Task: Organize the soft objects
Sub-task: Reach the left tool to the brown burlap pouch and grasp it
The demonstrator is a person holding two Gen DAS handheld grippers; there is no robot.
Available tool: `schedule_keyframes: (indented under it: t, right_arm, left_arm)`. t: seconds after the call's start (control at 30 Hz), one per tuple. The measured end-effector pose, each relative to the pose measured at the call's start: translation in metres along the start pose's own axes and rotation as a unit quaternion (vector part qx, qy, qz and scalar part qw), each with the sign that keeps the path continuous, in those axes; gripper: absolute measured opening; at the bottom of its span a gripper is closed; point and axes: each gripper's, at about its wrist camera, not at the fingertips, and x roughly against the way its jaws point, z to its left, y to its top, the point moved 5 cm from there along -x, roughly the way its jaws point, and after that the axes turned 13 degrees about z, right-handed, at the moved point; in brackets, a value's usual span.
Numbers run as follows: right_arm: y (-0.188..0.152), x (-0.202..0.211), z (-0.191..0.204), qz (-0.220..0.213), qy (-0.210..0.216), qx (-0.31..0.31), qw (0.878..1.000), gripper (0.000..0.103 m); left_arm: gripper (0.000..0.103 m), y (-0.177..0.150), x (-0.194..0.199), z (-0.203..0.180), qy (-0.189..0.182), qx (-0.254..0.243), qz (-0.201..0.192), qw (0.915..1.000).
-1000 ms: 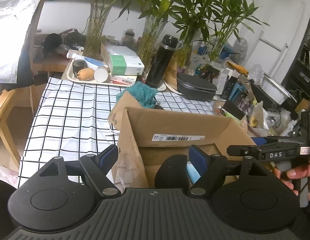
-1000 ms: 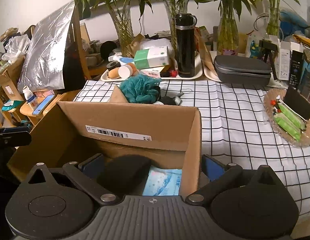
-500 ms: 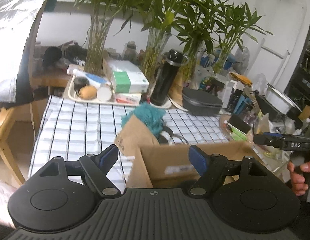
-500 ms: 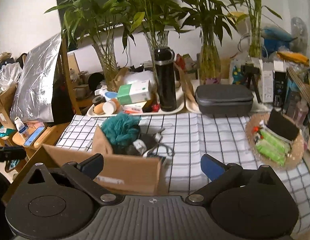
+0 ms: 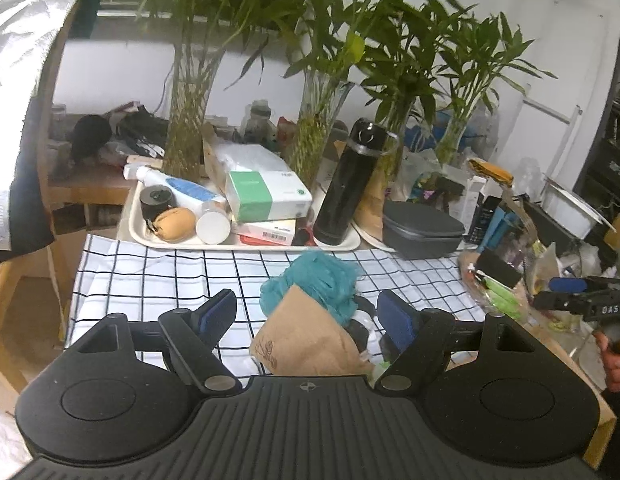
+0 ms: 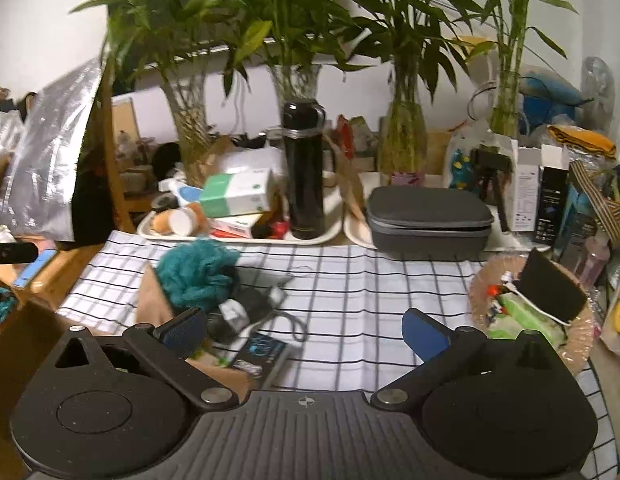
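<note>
Left wrist view: left gripper (image 5: 307, 316) spread wide, holding nothing. Teal fluffy ball (image 5: 312, 282) sits straight ahead between the fingers, on the checked cloth (image 5: 149, 276), touching the cardboard flap (image 5: 305, 340) just below it; probably next to go in the box.

Right wrist view: right gripper (image 6: 303, 330) also wide, nothing held. Teal fluffy ball (image 6: 195, 276) ahead-left, beyond the left finger (image 6: 181, 330). Small clutter (image 6: 249, 312) beside it.
</note>
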Motion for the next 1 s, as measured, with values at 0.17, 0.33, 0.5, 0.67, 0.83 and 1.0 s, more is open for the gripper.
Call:
schedule_keyframes:
  t: [0.17, 0.33, 0.5, 0.67, 0.83, 1.0]
  right_arm:
    - [0.009, -0.007, -0.009, -0.011, -0.011, -0.004, 1.0, 0.103]
    - [0.02, -0.016, -0.019, -0.012, -0.024, -0.002, 1.0, 0.103]
    - [0.029, -0.026, -0.026, -0.007, -0.038, 0.006, 0.999, 0.103]
    - [0.032, -0.035, -0.028, 0.003, -0.042, 0.017, 0.999, 0.103]
    - [0.036, -0.04, -0.028, 0.011, -0.042, 0.021, 0.999, 0.103]
    - [0.037, -0.046, -0.027, 0.021, -0.036, 0.027, 0.999, 0.103]
  left_arm:
    - [0.077, 0.005, -0.026, 0.012, -0.016, 0.008, 0.013, 0.9998]
    - [0.077, 0.01, -0.049, 0.022, -0.028, 0.006, 0.025, 0.9993]
    - [0.076, 0.013, -0.072, 0.029, -0.033, -0.002, 0.044, 0.9985]
    - [0.076, 0.014, -0.09, 0.034, -0.055, 0.001, 0.063, 0.9965]
    - [0.076, 0.013, -0.106, 0.035, -0.07, -0.003, 0.083, 0.9941]
    - [0.075, 0.011, -0.114, 0.036, -0.074, -0.01, 0.096, 0.9926]
